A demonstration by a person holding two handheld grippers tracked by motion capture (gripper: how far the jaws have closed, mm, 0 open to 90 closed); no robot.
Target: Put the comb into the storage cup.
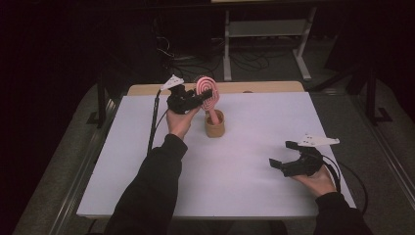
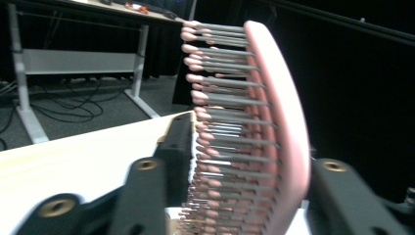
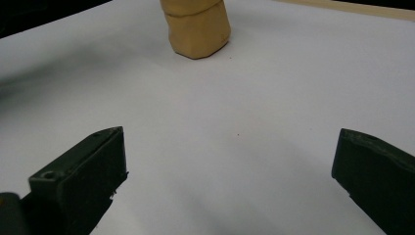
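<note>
A pink round hairbrush (image 1: 207,92) stands upright with its handle down in a tan cup (image 1: 214,125) at the back middle of the white table top (image 1: 244,176). My left gripper (image 1: 205,96) is shut on the brush head. In the left gripper view the bristles and pink back of the hairbrush (image 2: 259,122) sit between the two black jaws of the left gripper (image 2: 254,161). My right gripper (image 1: 282,153) rests low at the front right, open with nothing in it. In its own view the right gripper (image 3: 230,142) faces the cup (image 3: 198,29) across bare white surface.
A wooden strip (image 1: 264,87) runs along the table's far edge. Beyond it stand a white desk frame (image 1: 264,29) and loose cables (image 1: 244,61) on the floor. Dark metal rails (image 1: 98,142) flank the table.
</note>
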